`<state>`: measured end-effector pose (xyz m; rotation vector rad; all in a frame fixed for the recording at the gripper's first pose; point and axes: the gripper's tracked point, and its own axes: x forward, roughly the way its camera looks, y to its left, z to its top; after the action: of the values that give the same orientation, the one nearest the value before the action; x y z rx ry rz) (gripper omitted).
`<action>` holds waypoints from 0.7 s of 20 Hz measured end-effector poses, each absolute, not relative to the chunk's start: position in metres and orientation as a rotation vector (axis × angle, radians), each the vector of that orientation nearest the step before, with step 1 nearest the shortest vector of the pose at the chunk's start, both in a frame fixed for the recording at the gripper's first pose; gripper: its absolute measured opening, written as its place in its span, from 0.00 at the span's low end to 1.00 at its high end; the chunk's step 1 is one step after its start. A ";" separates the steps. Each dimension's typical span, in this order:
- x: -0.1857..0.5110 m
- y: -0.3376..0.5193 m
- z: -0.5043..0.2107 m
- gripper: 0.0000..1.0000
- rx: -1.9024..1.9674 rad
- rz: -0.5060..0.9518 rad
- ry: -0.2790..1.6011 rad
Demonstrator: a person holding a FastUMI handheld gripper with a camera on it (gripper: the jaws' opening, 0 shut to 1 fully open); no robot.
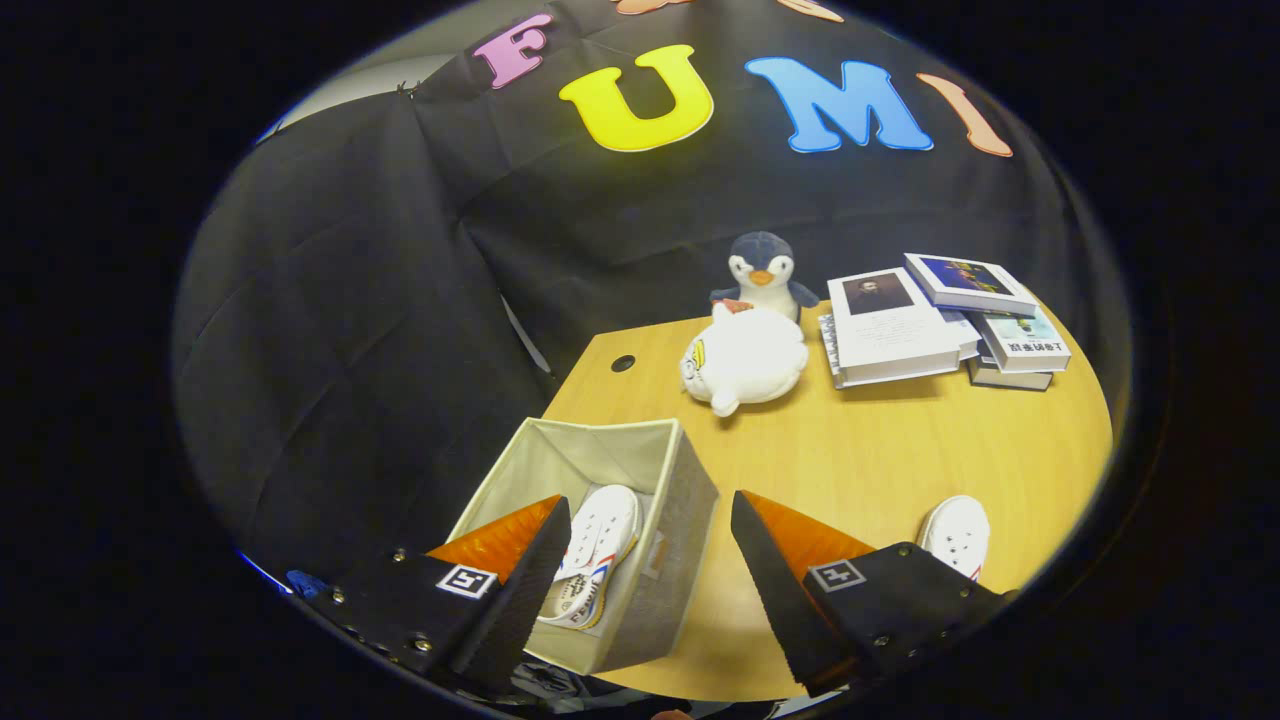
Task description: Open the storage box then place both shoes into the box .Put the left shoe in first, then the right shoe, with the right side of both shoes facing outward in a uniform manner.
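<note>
The storage box (640,540), a pale fabric bin with its top open, stands at the near left corner of the wooden bench (900,450). One white shoe (597,555) with red and blue side stripes lies inside it, on the box floor against the right wall, just ahead of the left finger. The second white shoe (957,533) rests on the bare bench well to the right of the box, partly hidden behind the right finger. The gripper (650,560) hangs above the box's right wall with its fingers spread wide and nothing between them. Beyond the box, toward the back of the bench, a white plush toy (745,360) lies just in front of a penguin plush (762,268), and a loose pile of books (935,320) sits to their right.
</note>
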<state>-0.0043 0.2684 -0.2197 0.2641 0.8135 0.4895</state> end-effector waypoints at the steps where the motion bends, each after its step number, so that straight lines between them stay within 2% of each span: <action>1: -0.004 0.258 -0.222 0.98 0.259 0.476 0.813; 14: -0.006 0.108 -0.264 0.98 0.158 0.287 0.856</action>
<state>-0.0061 0.1085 -0.2641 0.1575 0.8562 0.2874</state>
